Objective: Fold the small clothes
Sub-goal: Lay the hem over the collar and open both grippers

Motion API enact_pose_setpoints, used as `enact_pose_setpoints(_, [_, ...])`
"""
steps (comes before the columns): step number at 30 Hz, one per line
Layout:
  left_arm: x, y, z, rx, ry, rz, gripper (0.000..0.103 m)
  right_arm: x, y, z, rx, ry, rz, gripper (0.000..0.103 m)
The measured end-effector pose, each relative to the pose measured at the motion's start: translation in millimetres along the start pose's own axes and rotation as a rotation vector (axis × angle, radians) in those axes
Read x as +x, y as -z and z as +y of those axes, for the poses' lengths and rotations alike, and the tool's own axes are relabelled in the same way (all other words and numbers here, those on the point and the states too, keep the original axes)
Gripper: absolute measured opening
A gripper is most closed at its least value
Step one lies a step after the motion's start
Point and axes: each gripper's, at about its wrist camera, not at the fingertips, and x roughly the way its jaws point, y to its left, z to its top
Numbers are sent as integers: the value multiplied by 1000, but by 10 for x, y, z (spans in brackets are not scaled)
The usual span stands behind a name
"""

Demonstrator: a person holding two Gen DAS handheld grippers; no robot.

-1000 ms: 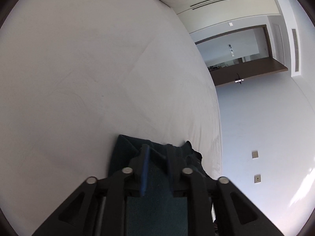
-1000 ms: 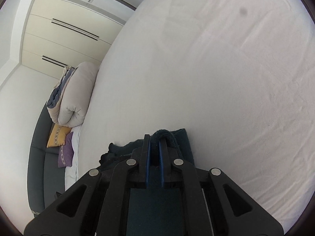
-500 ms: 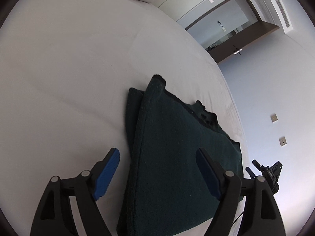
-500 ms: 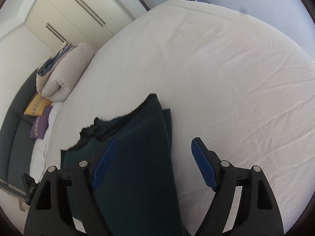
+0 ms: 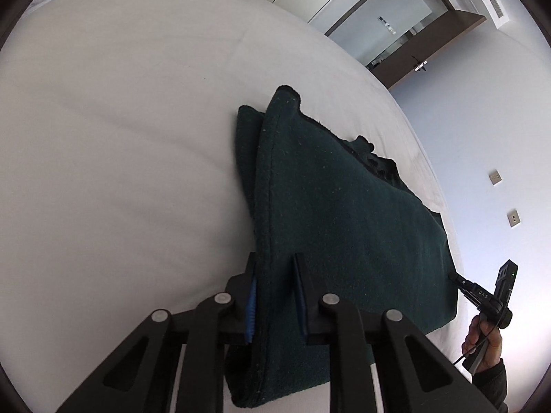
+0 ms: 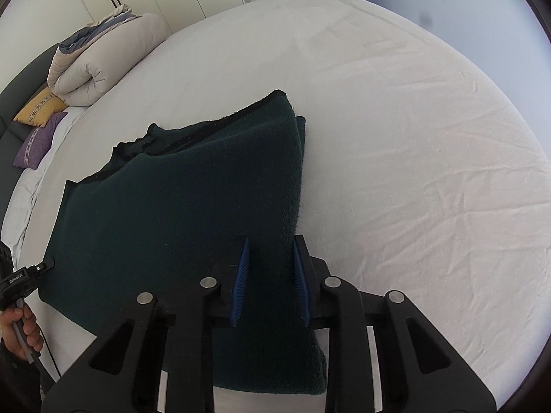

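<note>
Dark green cloth point(image 5: 344, 213) lies folded on the white bed point(image 5: 120, 137), stretching ahead of both claws. The left claw point(image 5: 275, 296) is closing on the fold's edge, which sits between its blue pads. The right claw point(image 6: 270, 282) is closing too, with the opposite edge between its pads.
</note>
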Motion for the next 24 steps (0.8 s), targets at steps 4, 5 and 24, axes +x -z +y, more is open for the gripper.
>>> enact_pose_setpoints(4, [-65,47,-36,43,-28,-14,16,-38,50,8,0,54,-9,23])
enact_pose_setpoints(5, [-76,55,-35,45,-31,-18,14,-42,44,-4,5,57,-8,23])
enact_pose_setpoints(24, [-230,407,165,-9,-68,-61,5,-211,303,-38,-52,83,21,5])
